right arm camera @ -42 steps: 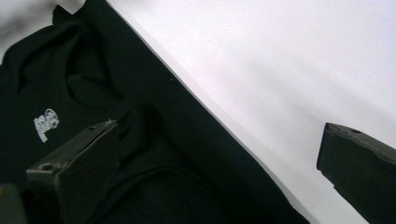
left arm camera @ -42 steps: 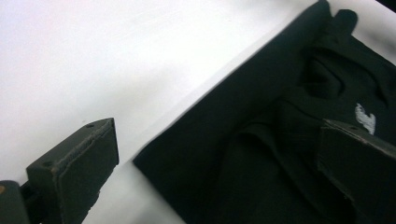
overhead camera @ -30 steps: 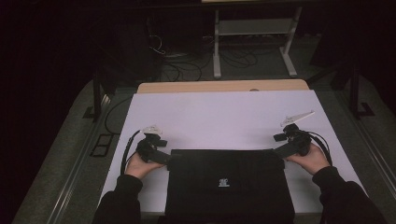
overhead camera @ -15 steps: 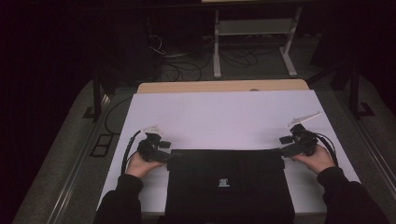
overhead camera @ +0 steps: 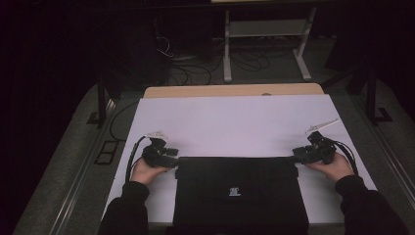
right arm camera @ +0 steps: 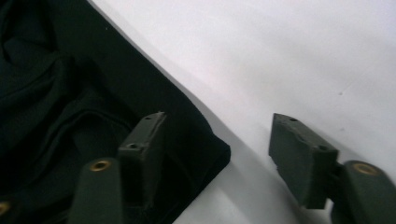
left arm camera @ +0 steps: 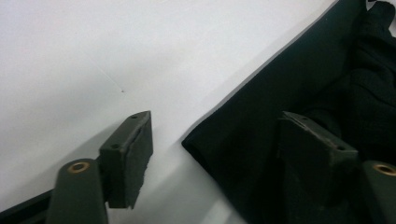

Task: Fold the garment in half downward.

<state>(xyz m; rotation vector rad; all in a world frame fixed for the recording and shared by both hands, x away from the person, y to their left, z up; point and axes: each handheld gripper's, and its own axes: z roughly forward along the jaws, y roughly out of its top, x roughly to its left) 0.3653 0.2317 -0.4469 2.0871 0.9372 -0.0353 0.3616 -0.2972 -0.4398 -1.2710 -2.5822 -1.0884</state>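
- On the white table (overhead camera: 235, 117), near edge, a folded black garment (overhead camera: 237, 188) lies flat.
- Left gripper (overhead camera: 164, 157) at its far left corner: jaws have just been closing, apart, straddling the corner (left arm camera: 205, 140), not pinching.
- Right gripper (overhead camera: 307, 154) at the far right corner (right arm camera: 210, 149): same condition.

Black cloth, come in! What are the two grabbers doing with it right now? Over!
Left gripper and right gripper at the far corners of the black cloth, jaws closing, one jaw over it, no pinch yet. Cloth flat on the white table. Nothing in the way.
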